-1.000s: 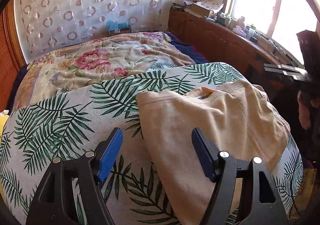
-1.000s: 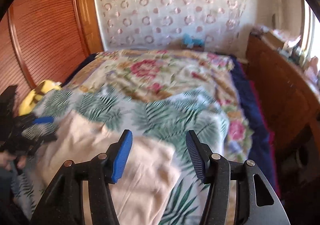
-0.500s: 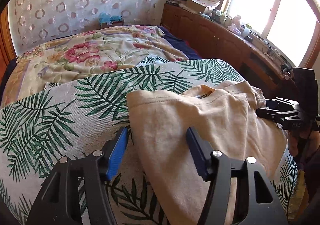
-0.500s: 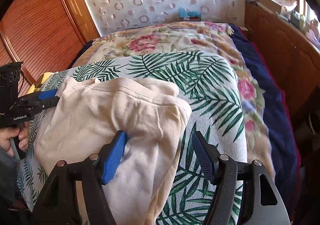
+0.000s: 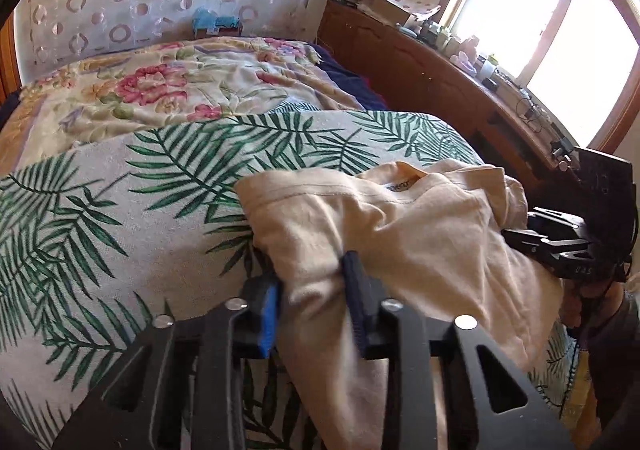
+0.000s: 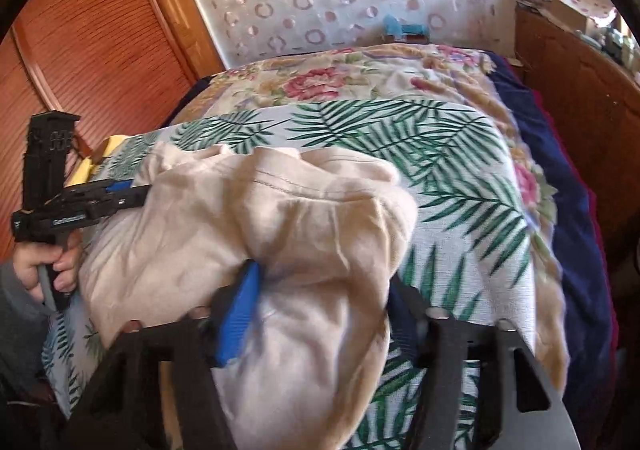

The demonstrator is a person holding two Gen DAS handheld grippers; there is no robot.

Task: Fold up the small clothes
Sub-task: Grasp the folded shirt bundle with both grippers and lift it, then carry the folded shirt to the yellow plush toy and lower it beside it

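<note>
Wardrobe: slatted red-brown wooden wardrobe doors [image 6: 92,50], upper left of the right wrist view.
Person's hand: a hand [image 6: 52,266] with a grey sleeve at the left edge of the right wrist view, gripping the left tool's handle.
Bed cover: white woven bed cover with green palm-leaf print [image 5: 120,234], filling the left and centre of the left wrist view; it carries the garment.
Quilt: cream floral quilt with pink roses [image 5: 168,90], behind the palm-leaf cover toward the top of the frame.
Garment: small cream-beige cotton T-shirt [image 5: 400,250], crumpled, lying on the palm-leaf cover, centre to right of the left wrist view and centre-left of the right wrist view; collar label visible near its far edge.
Left claw: black claw with blue pads [image 5: 314,298], lower centre of the left wrist view; jaws have just been closing and now pinch a bunched fold of the T-shirt's near-left edge between the pads.
Right claw: black claw with blue pads [image 6: 320,306], lower centre of the right wrist view; jaws have just been closing with T-shirt fabric between them. Left pad presses into the cloth; right pad is hidden under the fabric, so a full clamp cannot be confirmed.
Sideboard: long dark brown wooden sideboard [image 5: 420,82] along the right, cluttered on top.
Window: bright window [image 5: 560,10], upper right.
</note>
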